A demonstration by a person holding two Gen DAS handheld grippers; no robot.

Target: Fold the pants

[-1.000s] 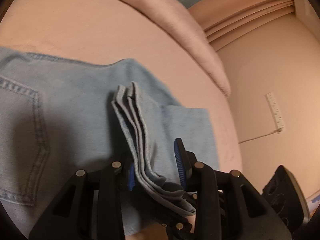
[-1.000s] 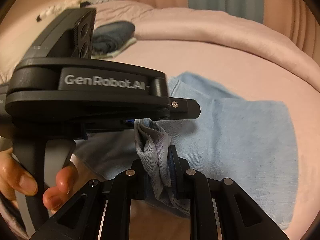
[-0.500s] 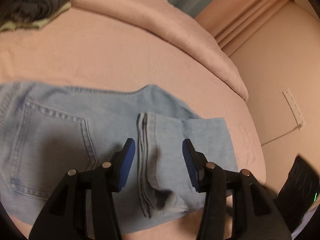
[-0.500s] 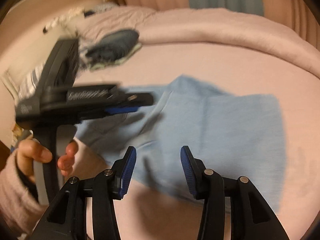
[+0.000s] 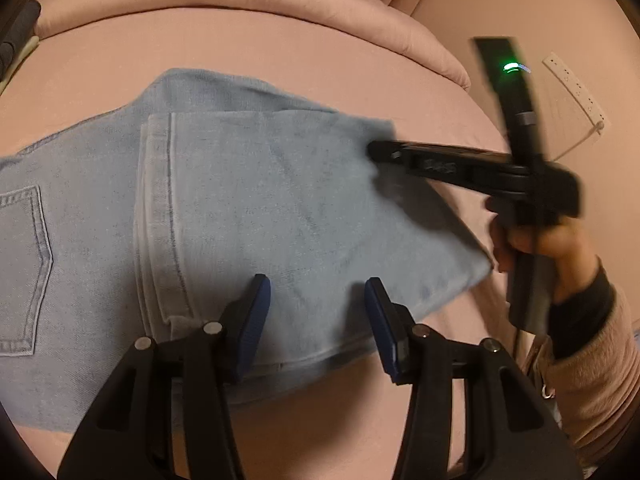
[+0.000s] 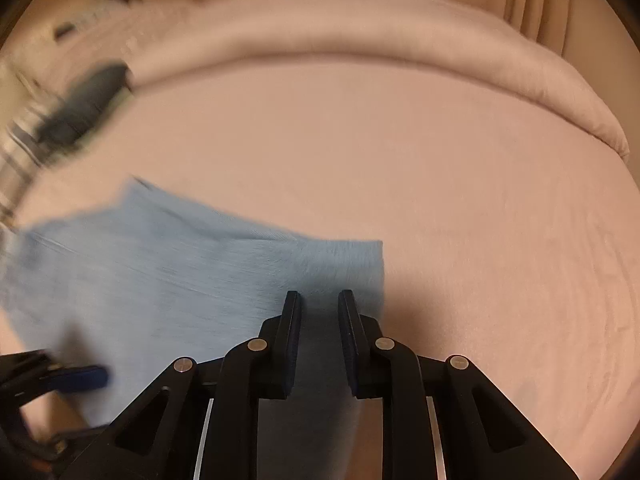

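- Left wrist view: the left gripper (image 5: 316,316) hangs near, jaws wide apart, holding nothing.
- The pants (image 5: 240,216) lie folded on the pink bed (image 5: 280,60).
- To fold well, I think: grab the fold's right edge, keep it flat.
- Farther right, the right gripper (image 6: 319,300) reaches over that edge, jaws apart a little.

Pink bed (image 6: 400,184), bedding and wall items

A rolled pink duvet (image 6: 360,28) lies along the bed's far edge; dark folded clothes (image 6: 86,100) sit near the far left corner, blurred. A white power strip (image 5: 576,88) hangs on the wall, curtains (image 6: 532,0) behind.
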